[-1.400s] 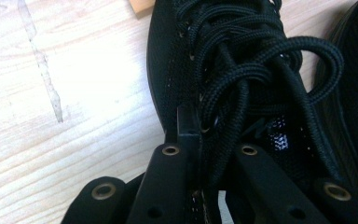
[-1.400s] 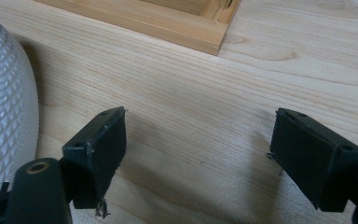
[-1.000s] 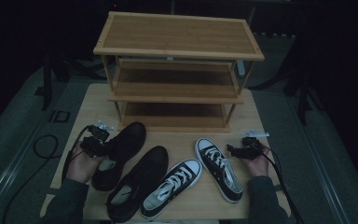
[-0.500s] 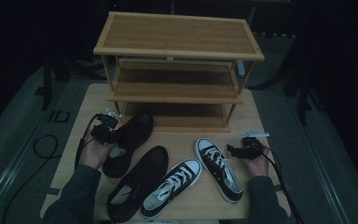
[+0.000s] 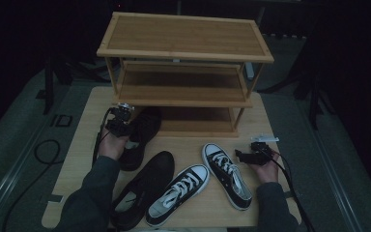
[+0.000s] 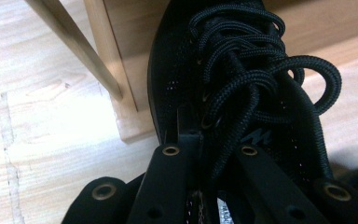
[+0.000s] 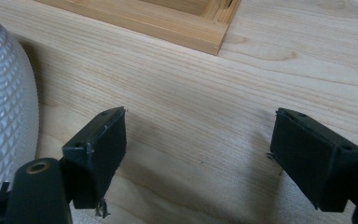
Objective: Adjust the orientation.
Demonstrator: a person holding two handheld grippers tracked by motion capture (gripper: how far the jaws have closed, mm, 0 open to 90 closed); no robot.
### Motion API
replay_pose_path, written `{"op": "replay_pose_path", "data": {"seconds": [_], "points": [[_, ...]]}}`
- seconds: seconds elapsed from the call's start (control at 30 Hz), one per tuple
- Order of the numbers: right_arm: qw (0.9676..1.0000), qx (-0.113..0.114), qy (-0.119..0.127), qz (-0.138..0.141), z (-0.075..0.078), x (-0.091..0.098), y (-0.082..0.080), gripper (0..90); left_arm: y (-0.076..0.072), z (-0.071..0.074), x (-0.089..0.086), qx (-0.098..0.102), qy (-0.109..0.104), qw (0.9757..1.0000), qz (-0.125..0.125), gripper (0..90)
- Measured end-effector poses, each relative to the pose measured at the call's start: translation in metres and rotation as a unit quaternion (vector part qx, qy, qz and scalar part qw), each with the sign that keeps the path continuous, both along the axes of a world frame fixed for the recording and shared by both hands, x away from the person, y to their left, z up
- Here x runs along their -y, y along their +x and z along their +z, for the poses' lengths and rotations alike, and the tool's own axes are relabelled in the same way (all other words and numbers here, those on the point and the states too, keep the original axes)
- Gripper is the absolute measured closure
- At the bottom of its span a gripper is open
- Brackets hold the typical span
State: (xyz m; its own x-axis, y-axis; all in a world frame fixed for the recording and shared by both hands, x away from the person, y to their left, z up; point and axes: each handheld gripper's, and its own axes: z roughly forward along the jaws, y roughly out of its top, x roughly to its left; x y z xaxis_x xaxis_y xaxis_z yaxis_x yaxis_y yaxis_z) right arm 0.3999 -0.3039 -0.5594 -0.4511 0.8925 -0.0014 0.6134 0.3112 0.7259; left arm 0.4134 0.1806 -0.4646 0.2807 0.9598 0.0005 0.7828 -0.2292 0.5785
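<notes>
A black lace-up shoe points its toe at the bottom tier of the wooden shoe rack. My left gripper is shut on the shoe's collar edge; in the left gripper view the jaws pinch the black shoe beside its laces, with the rack's base just ahead. Its mate lies nearer the front. My right gripper rests on the table beside a black-and-white sneaker. In the right gripper view this gripper stands open over bare wood.
A second black-and-white sneaker lies between the front black shoe and the other sneaker. A white toe cap sits left of the right jaws, and the rack's base lies ahead. Cables run over the floor at the left.
My left hand has carried the black shoe away from the front and to the right, up to the rack's bottom tier. The right hand has stayed still.
</notes>
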Motion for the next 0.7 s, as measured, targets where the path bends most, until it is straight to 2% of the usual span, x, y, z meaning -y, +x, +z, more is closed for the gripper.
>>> {"op": "replay_pose_path", "data": {"seconds": [0.2, 0.37, 0.53, 0.7], "points": [[1.0000, 0.000, 0.000, 0.000, 0.000, 0.000, 0.000, 18.3, 0.006, -0.003, 0.002, 0.005, -0.005, 0.9996, 0.026, 87.9], [1.0000, 0.000, 0.000, 0.000, 0.000, 0.000, 0.000, 18.3, 0.009, -0.005, 0.010, 0.016, -0.009, 0.9995, 0.025, 87.7], [1.0000, 0.000, 0.000, 0.000, 0.000, 0.000, 0.000, 18.3, 0.011, -0.005, 0.018, 0.024, -0.006, 0.9997, 0.005, 87.0], [1.0000, 0.000, 0.000, 0.000, 0.000, 0.000, 0.000, 18.3, 0.013, -0.005, 0.017, 0.027, -0.016, 0.9995, -0.002, 80.5]]}}
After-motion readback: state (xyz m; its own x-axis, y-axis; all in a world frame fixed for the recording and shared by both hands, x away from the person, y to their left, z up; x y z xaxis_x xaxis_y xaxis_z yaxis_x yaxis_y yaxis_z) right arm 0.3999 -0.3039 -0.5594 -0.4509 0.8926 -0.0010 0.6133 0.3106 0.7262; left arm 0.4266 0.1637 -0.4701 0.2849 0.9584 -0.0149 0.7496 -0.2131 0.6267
